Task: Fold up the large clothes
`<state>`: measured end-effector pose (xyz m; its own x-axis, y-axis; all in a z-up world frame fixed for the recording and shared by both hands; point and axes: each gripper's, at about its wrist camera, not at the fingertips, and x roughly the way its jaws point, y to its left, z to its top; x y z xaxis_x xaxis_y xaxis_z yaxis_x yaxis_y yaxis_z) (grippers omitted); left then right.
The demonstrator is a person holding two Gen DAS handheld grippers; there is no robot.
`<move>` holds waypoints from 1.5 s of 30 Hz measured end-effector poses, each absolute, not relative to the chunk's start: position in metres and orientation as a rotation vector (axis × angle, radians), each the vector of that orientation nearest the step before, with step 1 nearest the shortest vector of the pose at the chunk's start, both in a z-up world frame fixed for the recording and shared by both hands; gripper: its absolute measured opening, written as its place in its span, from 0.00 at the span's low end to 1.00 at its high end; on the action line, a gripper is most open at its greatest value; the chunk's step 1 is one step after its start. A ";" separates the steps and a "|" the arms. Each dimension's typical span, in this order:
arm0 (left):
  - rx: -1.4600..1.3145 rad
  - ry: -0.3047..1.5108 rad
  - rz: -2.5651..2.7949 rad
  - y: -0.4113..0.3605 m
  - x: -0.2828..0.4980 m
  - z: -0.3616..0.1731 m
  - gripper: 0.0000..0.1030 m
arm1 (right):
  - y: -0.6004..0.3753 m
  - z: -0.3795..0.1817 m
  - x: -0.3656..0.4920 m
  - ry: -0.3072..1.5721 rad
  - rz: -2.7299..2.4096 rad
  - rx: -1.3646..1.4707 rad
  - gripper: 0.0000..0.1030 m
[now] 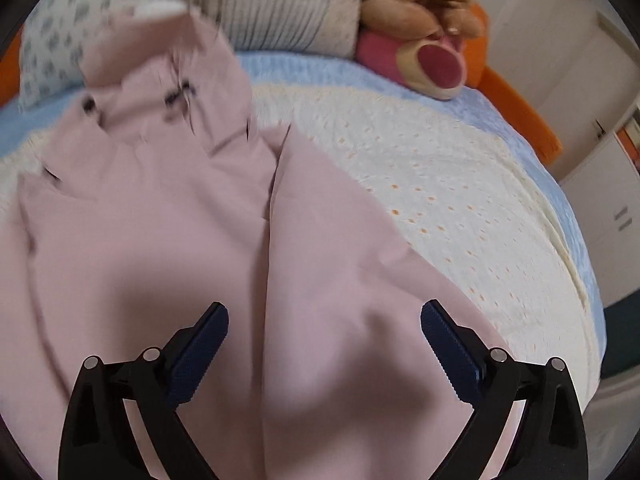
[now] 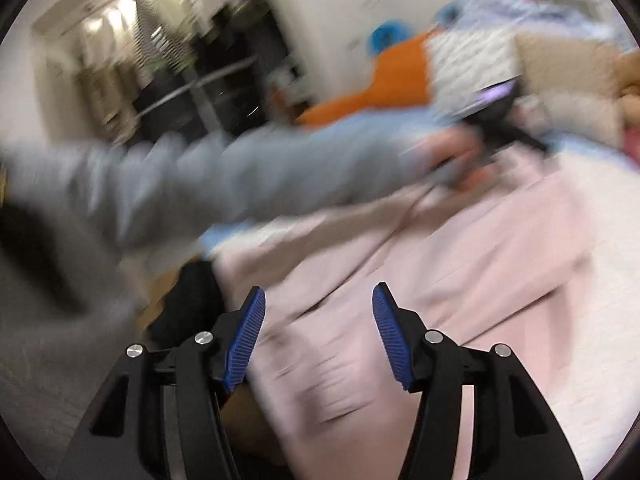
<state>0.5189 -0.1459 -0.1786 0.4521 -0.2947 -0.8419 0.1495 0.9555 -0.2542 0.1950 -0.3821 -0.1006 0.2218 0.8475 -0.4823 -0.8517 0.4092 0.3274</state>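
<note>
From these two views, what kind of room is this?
Most likely a bedroom: a pink garment lies on a bed with a cream bedspread, pillows and a plush toy at its head.

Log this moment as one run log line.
garment: pink garment spread on bed | left claw: open, empty, above it | right claw: open, empty | fold: unfinished

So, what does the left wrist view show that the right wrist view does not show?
Only the left wrist view shows the plush toy by the pillows and the open left gripper above the cloth. Only the right wrist view shows the grey sleeve reaching across, the dark doorway behind it, and the open right gripper, holding nothing. Both show the pink garment spread on the bed.
</note>
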 end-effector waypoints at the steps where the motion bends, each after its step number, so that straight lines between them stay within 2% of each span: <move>1: -0.141 1.036 -0.277 -0.143 0.504 -0.168 0.95 | -0.391 -0.096 0.204 0.637 1.134 0.004 0.53; 5: -0.134 0.980 -0.388 -0.138 0.417 -0.142 0.95 | -0.417 -0.092 0.281 0.562 0.807 0.033 0.33; 7: -0.142 0.959 -0.445 -0.142 0.372 -0.137 0.93 | -0.415 -0.102 0.321 0.600 0.727 0.015 0.26; 8: -0.159 0.949 -0.485 -0.144 0.350 -0.137 0.92 | -0.410 -0.109 0.337 0.627 0.700 0.011 0.17; 10: -0.168 0.974 -0.566 -0.154 0.301 -0.145 0.79 | -0.399 -0.126 0.375 0.697 0.666 0.019 0.10; 11: -0.173 1.001 -0.608 -0.161 0.282 -0.152 0.79 | -0.392 -0.135 0.391 0.732 0.668 0.042 0.06; 14: -0.165 1.083 -0.654 -0.174 0.250 -0.177 0.78 | -0.372 -0.160 0.423 0.812 0.715 0.124 0.06; 15: -0.173 1.104 -0.643 -0.174 0.245 -0.187 0.75 | -0.365 -0.167 0.430 0.831 0.726 0.130 0.06; 18: -0.312 1.170 -0.594 -0.159 0.238 -0.218 0.70 | -0.352 -0.195 0.447 0.877 0.633 0.014 0.04; 21: -0.370 1.154 -0.542 -0.143 0.226 -0.229 0.54 | -0.360 -0.227 0.463 0.903 0.484 -0.116 0.00; 25: -0.290 1.123 -0.507 -0.139 0.203 -0.230 0.51 | -0.367 -0.241 0.463 0.866 0.479 -0.110 0.00; 27: -0.232 1.120 -0.497 -0.143 0.197 -0.225 0.51 | -0.353 -0.239 0.463 0.865 0.442 -0.173 0.00; 29: -0.213 1.134 -0.487 -0.144 0.196 -0.216 0.53 | -0.345 -0.229 0.458 0.865 0.444 -0.209 0.06; 36: -0.407 1.089 -0.644 -0.118 0.138 -0.161 0.78 | -0.349 -0.168 0.377 0.812 0.598 -0.196 0.13; 38: -0.445 1.093 -0.692 -0.119 0.127 -0.160 0.78 | -0.351 -0.156 0.348 0.814 0.668 -0.150 0.18; 40: -0.369 1.084 -0.685 -0.125 0.113 -0.163 0.78 | -0.351 -0.150 0.317 0.824 0.739 -0.104 0.22; 45: -0.299 1.158 -0.572 -0.118 0.120 -0.194 0.77 | -0.334 -0.172 0.274 0.867 0.795 -0.138 0.23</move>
